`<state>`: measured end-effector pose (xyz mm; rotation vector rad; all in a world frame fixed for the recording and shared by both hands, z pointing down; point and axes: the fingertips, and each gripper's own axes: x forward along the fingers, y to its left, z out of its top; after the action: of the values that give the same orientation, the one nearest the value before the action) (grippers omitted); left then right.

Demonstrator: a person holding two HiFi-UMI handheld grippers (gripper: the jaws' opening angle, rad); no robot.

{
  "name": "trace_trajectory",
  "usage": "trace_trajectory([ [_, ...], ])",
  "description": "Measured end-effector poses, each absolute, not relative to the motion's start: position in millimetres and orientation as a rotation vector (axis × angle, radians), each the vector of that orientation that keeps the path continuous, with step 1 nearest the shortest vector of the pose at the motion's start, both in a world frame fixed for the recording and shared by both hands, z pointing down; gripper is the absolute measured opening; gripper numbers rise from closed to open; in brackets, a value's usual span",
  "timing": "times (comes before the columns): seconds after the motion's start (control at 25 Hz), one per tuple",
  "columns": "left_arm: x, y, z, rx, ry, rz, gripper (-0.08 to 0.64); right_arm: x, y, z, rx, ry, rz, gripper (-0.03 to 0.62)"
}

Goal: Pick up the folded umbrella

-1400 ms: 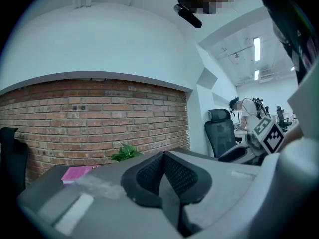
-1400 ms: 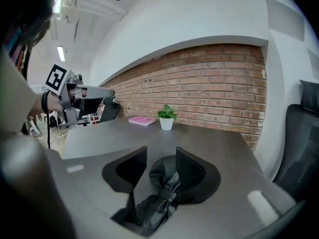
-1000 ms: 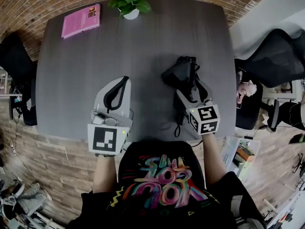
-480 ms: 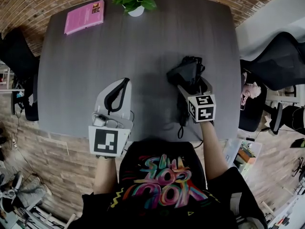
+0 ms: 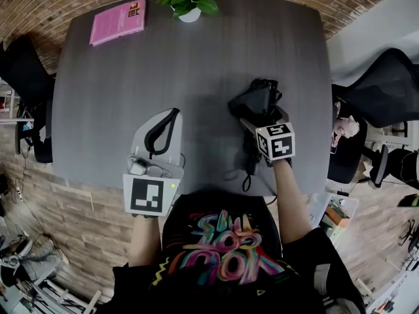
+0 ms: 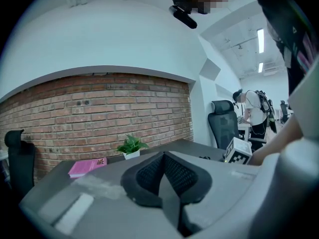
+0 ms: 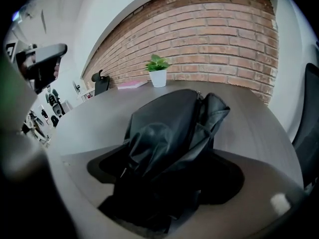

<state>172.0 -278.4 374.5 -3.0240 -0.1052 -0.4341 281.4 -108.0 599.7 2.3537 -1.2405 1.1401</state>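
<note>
The folded black umbrella point(image 5: 256, 101) lies crumpled on the dark grey table point(image 5: 196, 64) at the right, and its strap point(image 5: 247, 170) trails to the near edge. My right gripper point(image 5: 256, 115) points steeply down over its near end. In the right gripper view the umbrella point(image 7: 172, 133) fills the gap between the jaws of the right gripper point(image 7: 167, 169), which are opening wide, and the black pads point(image 7: 102, 166) stand off the fabric. My left gripper point(image 5: 171, 112) hovers at the table's near left, shut with nothing in it; the left gripper view shows the pads of the left gripper point(image 6: 163, 157) meeting.
A pink book point(image 5: 118, 21) lies at the far left corner and a potted plant point(image 5: 190, 2) stands at the far edge. Black office chairs point(image 5: 383, 90) point(image 5: 26, 77) flank the table. A person point(image 5: 344, 129) sits beyond the right side.
My right gripper has sunk toward the table with the umbrella, and its jaws have spread. The left gripper has stayed where it was.
</note>
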Motion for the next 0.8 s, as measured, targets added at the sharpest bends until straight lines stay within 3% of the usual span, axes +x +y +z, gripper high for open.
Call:
trace_trajectory([
  [0.2, 170.9, -278.2, 372.4, -3.020, -0.099, -0.423, 0.002, 280.3, -108.4, 607.1, 2.301, -1.211, 1.189, 0.433],
  [0.8, 158.7, -288.8, 355.5, -3.000, -0.047, -0.363, 0.002, 280.6, -104.9, 602.1, 2.331, -1.173, 1.225, 0.344],
])
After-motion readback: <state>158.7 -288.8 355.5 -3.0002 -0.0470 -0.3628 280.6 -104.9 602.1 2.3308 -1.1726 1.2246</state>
